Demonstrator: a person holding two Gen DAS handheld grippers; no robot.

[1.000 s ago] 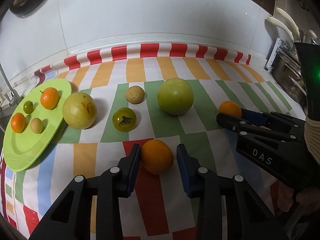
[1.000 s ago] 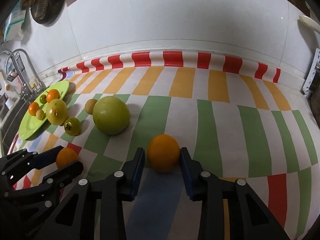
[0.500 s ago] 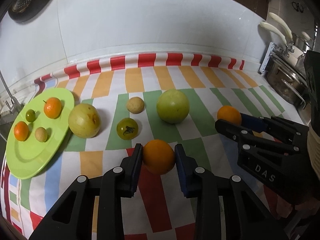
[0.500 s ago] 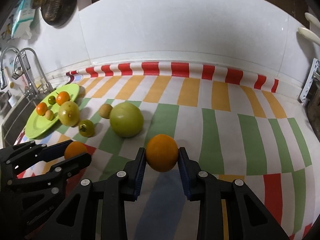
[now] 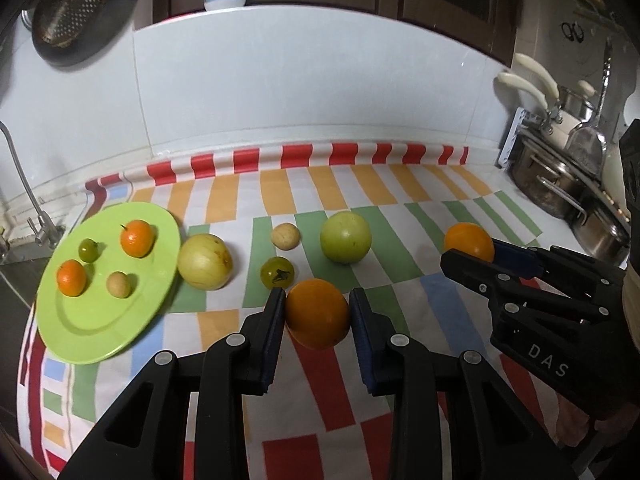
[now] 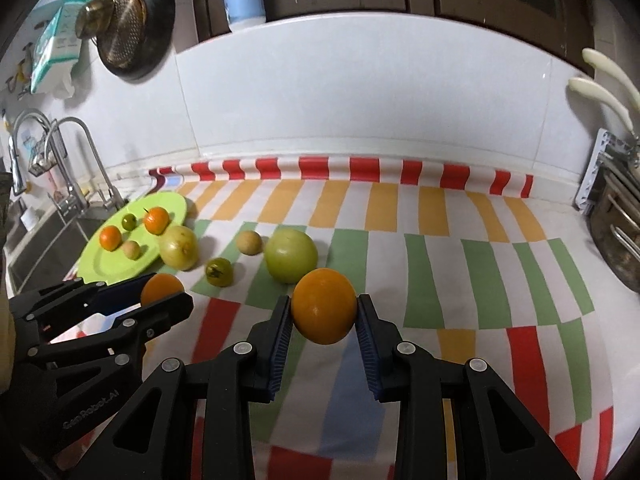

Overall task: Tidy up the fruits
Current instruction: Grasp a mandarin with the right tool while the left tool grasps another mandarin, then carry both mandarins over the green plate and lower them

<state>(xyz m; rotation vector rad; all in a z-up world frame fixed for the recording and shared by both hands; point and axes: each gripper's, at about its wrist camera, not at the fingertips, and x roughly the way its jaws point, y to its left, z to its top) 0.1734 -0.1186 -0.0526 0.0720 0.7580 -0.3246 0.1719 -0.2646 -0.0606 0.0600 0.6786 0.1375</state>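
Pads of the left gripper (image 5: 318, 312) pressing an orange (image 5: 317, 313) at its widest girth, one pad on either flank, holding it clear of the striped cloth (image 5: 424, 216) by the look of it. Right gripper (image 6: 323, 314) doing the same with a second orange (image 6: 323, 311), pinching across the middle and carrying it above the cloth.

Judging both fruits as firm, fairly heavy for their size and round enough to roll; waxy skin probably sliding a little under hard pads (so gripping at the equator, not above or below it, seems safest). Squeezing only enough to stop slipping, since the peel likely bruises.

Farther out: lying on the cloth, a dark green tomato-like fruit (image 5: 277, 272), a small tan fruit (image 5: 285, 235), a large green fruit (image 5: 345, 237) and a yellowish one (image 5: 205, 255) just beside the green plate (image 5: 100, 320). Sitting on that plate, four small fruits, two of them orange.
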